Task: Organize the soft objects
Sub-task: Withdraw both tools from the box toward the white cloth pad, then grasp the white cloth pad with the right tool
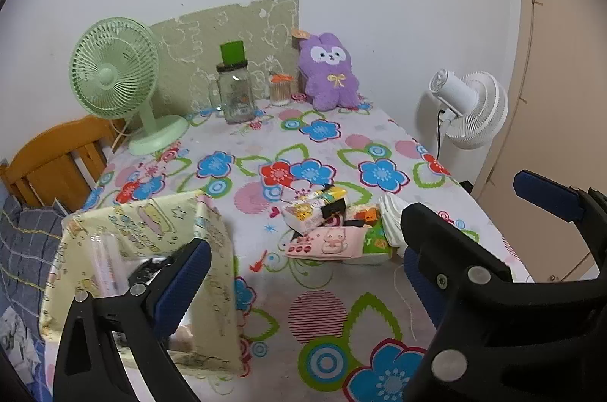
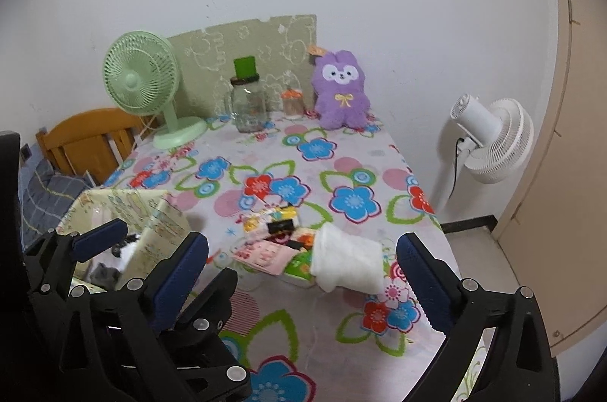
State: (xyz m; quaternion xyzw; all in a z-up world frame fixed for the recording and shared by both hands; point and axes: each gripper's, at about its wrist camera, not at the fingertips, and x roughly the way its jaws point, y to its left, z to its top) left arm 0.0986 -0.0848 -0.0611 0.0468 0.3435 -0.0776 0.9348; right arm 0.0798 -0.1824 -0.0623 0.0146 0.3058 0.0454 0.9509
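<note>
A pile of soft tissue packets (image 1: 326, 227) lies mid-table, with a folded white cloth (image 2: 347, 261) at its right side. A yellow fabric storage box (image 1: 151, 250) stands at the near left; it also shows in the right wrist view (image 2: 129, 227) with something dark and white inside. A purple plush rabbit (image 1: 329, 76) sits at the back. My left gripper (image 1: 303, 269) is open and empty, hovering near the box and pile. My right gripper (image 2: 303, 273) is open and empty, just in front of the white cloth.
A green desk fan (image 1: 117, 83), a glass jar with a green lid (image 1: 235, 87) and a small jar (image 1: 280, 89) stand along the back of the flowered table (image 1: 341, 326). A white fan (image 2: 493, 140) stands right of the table. A wooden chair (image 1: 57, 159) is at left.
</note>
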